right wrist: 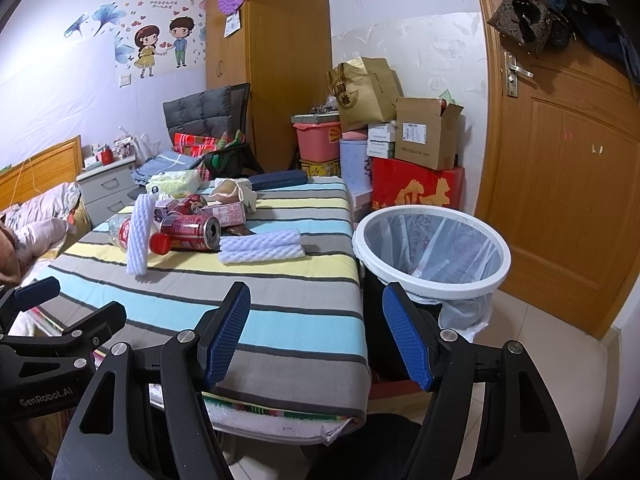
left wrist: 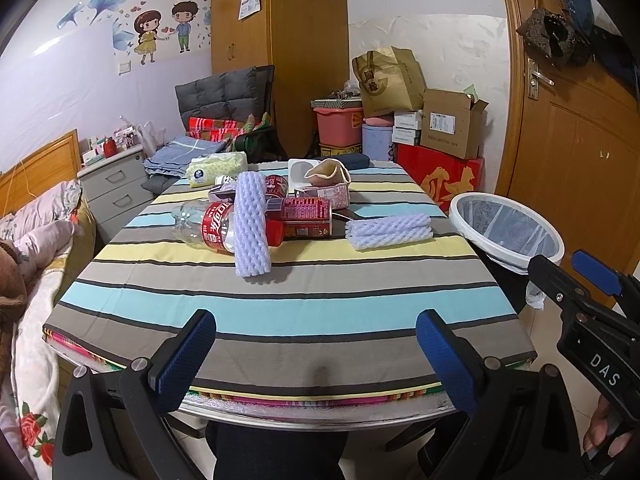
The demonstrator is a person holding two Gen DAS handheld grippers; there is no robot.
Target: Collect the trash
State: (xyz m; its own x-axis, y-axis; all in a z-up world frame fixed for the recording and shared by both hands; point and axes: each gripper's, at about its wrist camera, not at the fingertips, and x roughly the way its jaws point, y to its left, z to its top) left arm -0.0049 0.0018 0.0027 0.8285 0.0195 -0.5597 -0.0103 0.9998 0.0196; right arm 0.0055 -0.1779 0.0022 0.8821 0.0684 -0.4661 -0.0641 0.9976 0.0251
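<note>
Trash lies on the striped table [left wrist: 280, 304]: a clear cola bottle [left wrist: 208, 226], a red can [left wrist: 306, 217], two white foam wraps [left wrist: 251, 222] [left wrist: 389, 230], small cartons [left wrist: 326, 196] and a beige scrap [left wrist: 328, 171]. The same heap shows in the right wrist view, with the can [right wrist: 192, 233] and foam wraps [right wrist: 141, 233] [right wrist: 262, 245]. A white-rimmed bin [right wrist: 432, 248] with a liner stands right of the table; it also shows in the left wrist view [left wrist: 506, 230]. My left gripper [left wrist: 316, 334] is open and empty at the near edge. My right gripper [right wrist: 316, 312] is open and empty over the near right corner.
A tissue pack [left wrist: 218, 168] and a dark case [left wrist: 344, 160] lie at the table's far end. Boxes and bags [left wrist: 432, 132] are stacked behind it. A bed [left wrist: 36, 240] is at the left, a wooden door [left wrist: 580, 152] at the right.
</note>
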